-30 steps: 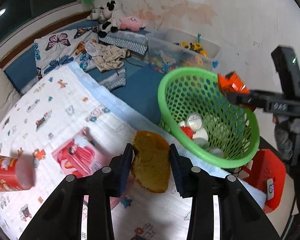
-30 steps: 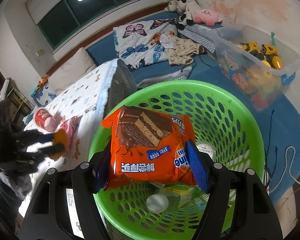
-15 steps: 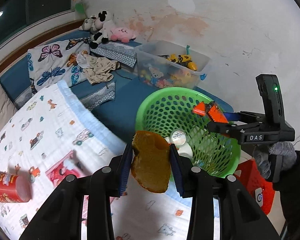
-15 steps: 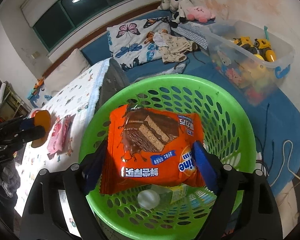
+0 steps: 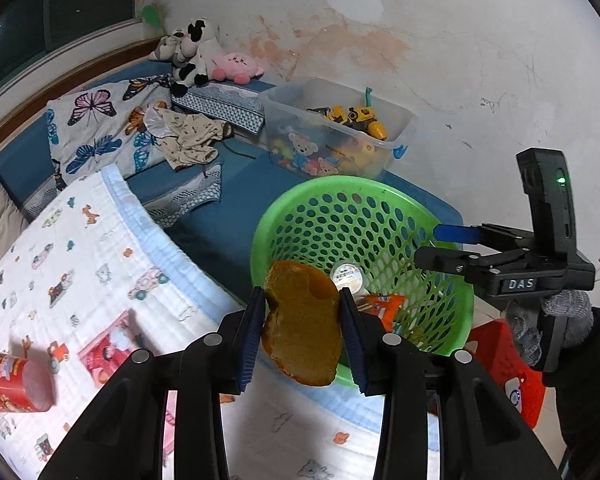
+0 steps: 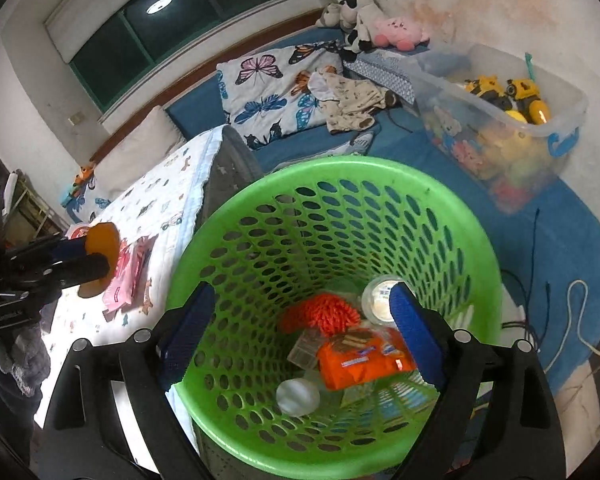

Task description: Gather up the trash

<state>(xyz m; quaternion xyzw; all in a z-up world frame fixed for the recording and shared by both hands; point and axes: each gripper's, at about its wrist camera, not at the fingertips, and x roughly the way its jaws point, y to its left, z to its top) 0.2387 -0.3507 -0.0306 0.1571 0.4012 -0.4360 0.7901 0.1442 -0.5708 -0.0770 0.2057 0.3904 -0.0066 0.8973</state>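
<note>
Between the blue pads of our left gripper (image 5: 302,330) sits a flat brown-orange peel-like scrap (image 5: 302,330), pinched on both edges and held upright just at the near rim of the green basket (image 5: 300,204). Our right gripper (image 6: 300,320) hangs over the basket's mouth with its fingers spread wide and nothing between them; in the left view it reaches in from the right, one blue fingertip (image 5: 456,233) above the far rim.

Inside the basket lies an orange snack wrapper (image 6: 364,358) showing a cake picture, face up near the bottom. Around it we see a red bristly scrap (image 6: 320,314), a round white lid (image 6: 380,298), a white ball-like piece (image 6: 298,396) and a small clear box (image 6: 304,350).

The basket stands beside a bed covered by a white printed quilt (image 5: 80,256). On the quilt lie a pink packet (image 5: 112,350) and a red can (image 5: 12,380) on its side, well apart from the basket. Behind the basket, a clear bin of toys (image 5: 336,132) rests on blue bedding, with plush toys (image 5: 204,56) against the wall.
</note>
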